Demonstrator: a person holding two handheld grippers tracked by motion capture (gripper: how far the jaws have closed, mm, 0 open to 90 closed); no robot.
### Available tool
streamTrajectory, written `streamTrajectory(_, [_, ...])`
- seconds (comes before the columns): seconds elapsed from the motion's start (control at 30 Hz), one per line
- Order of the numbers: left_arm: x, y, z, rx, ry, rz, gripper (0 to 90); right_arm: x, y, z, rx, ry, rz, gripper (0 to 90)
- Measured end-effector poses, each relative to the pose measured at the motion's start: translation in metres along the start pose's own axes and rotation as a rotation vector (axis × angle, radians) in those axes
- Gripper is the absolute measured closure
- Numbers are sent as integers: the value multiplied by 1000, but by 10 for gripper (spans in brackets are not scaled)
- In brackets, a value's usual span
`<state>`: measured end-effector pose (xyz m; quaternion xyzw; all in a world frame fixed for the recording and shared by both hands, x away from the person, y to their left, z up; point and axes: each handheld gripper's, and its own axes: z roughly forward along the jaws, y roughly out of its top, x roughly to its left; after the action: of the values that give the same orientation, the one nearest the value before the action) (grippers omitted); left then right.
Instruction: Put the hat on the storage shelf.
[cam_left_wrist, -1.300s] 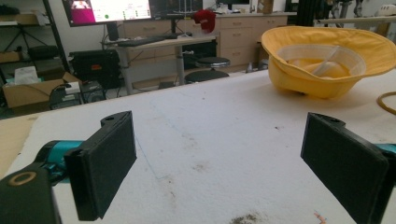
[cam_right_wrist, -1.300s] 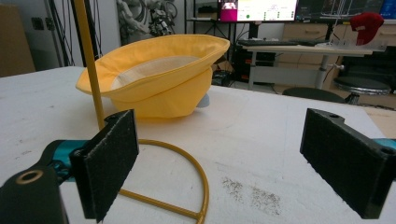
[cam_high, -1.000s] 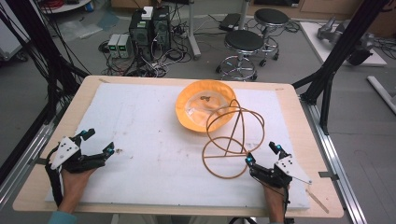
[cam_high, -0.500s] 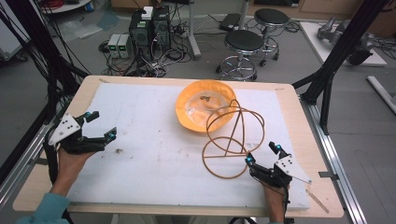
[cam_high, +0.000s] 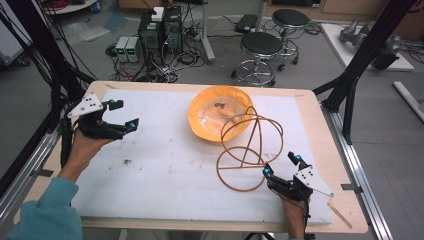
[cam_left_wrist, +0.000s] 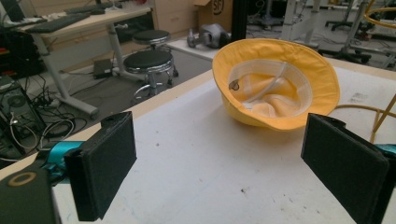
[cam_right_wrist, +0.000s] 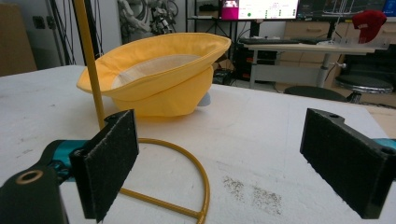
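My left gripper (cam_high: 123, 114) sits mid-left of the high view, jaws wide, nothing in them. Right gripper (cam_high: 281, 165) at lower right, wide too (touching nothing). Hat (cam_high: 220, 113) lies upside down centre-top, wire stand (cam_high: 248, 150) just beside.

Cloth hat (cam_left_wrist: 280, 88), seemingly metal wire stand (cam_high: 250, 150)

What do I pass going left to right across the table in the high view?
Left gripper, open, raised over the white mat → yellow hat, upside down → right gripper, open, at the near right. The wire stand spans from hat to right gripper, so I leave it out.
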<state>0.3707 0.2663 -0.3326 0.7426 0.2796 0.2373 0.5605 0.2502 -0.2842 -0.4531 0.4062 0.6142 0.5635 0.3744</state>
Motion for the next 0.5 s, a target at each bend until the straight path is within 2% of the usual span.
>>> streamTrajectory(0.33, [7,22,42,25,-58,-41,105,0,0,0,3,-1,-2,104])
streamTrajectory(0.5, [7,31,64,60,-77,-48,105,0,0,0,1,-2,0,104])
